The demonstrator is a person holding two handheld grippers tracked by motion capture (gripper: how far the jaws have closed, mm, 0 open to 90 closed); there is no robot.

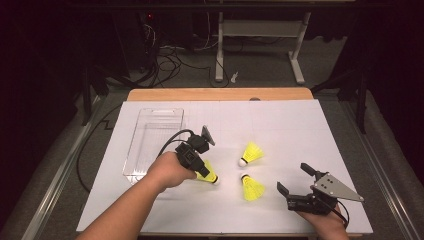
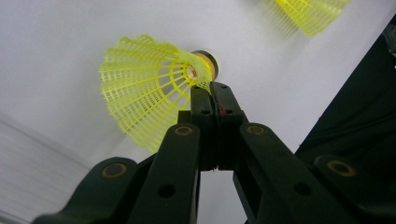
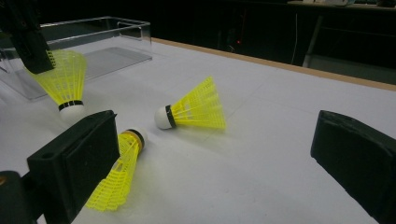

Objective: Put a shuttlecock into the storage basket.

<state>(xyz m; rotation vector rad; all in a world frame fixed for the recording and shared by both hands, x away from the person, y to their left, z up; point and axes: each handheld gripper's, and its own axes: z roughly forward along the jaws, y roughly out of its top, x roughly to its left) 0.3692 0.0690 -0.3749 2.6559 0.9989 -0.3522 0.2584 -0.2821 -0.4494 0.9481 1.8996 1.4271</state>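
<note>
Three yellow shuttlecocks are on the white sheet. My left gripper (image 1: pixel 204 169) (image 2: pixel 212 93) is shut on the mesh skirt of one shuttlecock (image 1: pixel 209 174) (image 2: pixel 144 93), gripping near its cork, which points down close to the sheet. The right gripper view shows that shuttlecock (image 3: pixel 63 81) hanging from the left gripper (image 3: pixel 39 63). Two more lie on their sides: one (image 1: pixel 251 153) (image 3: pixel 196 109) at mid table, one (image 1: pixel 252 188) (image 3: pixel 119 172) nearer the front. My right gripper (image 1: pixel 292 176) (image 3: pixel 217 158) rests open at the front right, just right of the nearer one, nothing between its jaws.
A clear plastic tray (image 1: pixel 150 145) (image 3: pixel 116 28) stands at the left of the sheet, just beyond my left hand. The wooden table edge (image 1: pixel 220 94) runs along the back. Cables and table legs lie on the dark floor behind.
</note>
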